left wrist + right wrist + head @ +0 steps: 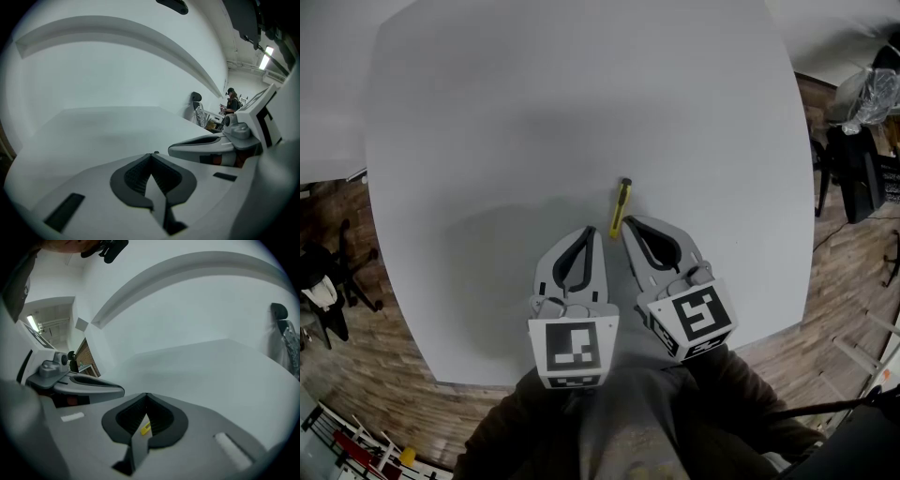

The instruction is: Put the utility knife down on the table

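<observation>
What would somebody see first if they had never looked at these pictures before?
The slim yellow utility knife with a black end stands out first. It is the only colourful thing against the big plain white table, near its middle. The grey right gripper pinches the knife's near end, and the grey left gripper sits shut and empty right beside it.
</observation>
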`<state>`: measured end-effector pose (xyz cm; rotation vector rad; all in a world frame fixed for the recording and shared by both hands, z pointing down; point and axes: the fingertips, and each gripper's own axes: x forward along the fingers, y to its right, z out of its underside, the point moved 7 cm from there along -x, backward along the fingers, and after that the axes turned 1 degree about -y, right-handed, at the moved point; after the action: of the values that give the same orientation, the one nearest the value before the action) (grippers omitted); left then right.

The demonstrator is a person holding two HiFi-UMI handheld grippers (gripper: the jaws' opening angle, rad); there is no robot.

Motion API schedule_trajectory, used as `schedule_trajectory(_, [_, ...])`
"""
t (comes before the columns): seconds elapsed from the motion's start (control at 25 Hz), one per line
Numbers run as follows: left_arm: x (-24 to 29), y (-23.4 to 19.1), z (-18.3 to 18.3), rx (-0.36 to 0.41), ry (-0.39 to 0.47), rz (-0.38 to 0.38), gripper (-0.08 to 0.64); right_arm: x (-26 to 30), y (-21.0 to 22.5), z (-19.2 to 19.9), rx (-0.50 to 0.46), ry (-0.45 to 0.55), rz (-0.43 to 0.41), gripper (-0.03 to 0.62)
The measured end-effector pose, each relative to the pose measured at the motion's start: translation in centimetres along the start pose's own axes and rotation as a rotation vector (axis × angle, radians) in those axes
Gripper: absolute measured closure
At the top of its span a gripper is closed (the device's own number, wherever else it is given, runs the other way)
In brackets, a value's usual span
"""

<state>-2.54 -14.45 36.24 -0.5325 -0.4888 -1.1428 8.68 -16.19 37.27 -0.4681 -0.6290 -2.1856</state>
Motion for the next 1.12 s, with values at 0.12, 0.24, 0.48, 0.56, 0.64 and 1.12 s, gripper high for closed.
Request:
schedule_trajectory(0.12, [-0.7,0.0,-0.4,0.004,0.016,-0.001,0.558,-0.4,-0.6,-0.7,-0.005,0.021,-0.005,0.591])
schedule_trajectory(0.24, [-1.7,0.0,-0.8,0.014,0.035,-0.002,0.558,-1.1,-1.6,-1.4,-0.016,0.045,-0.011,0.591])
schedule_trajectory(0.48, [-4.5,0.5,-1.4,0.038,0.077,-0.001,0.558,-2.9,-3.8,-2.3,-0.042,0.089,-0.016,0.591])
schedule_trajectory(0.56, [-5.7,0.7,-1.5,0.046,0.091,-0.002,0.558,-3.7,-4.8,-2.5,-0.053,0.104,-0.018,0.591])
schedule_trajectory(0.64, [-6.9,0.9,-1.4,0.055,0.106,-0.004,0.558,-4.4,-5.8,-2.7,-0.064,0.119,-0.023,0.591])
schedule_trajectory(1.12, [-12.3,2.2,-2.7,0.102,0.209,-0.012,0.558,-8.5,-9.8,-4.5,-0.121,0.208,-0.034,0.591])
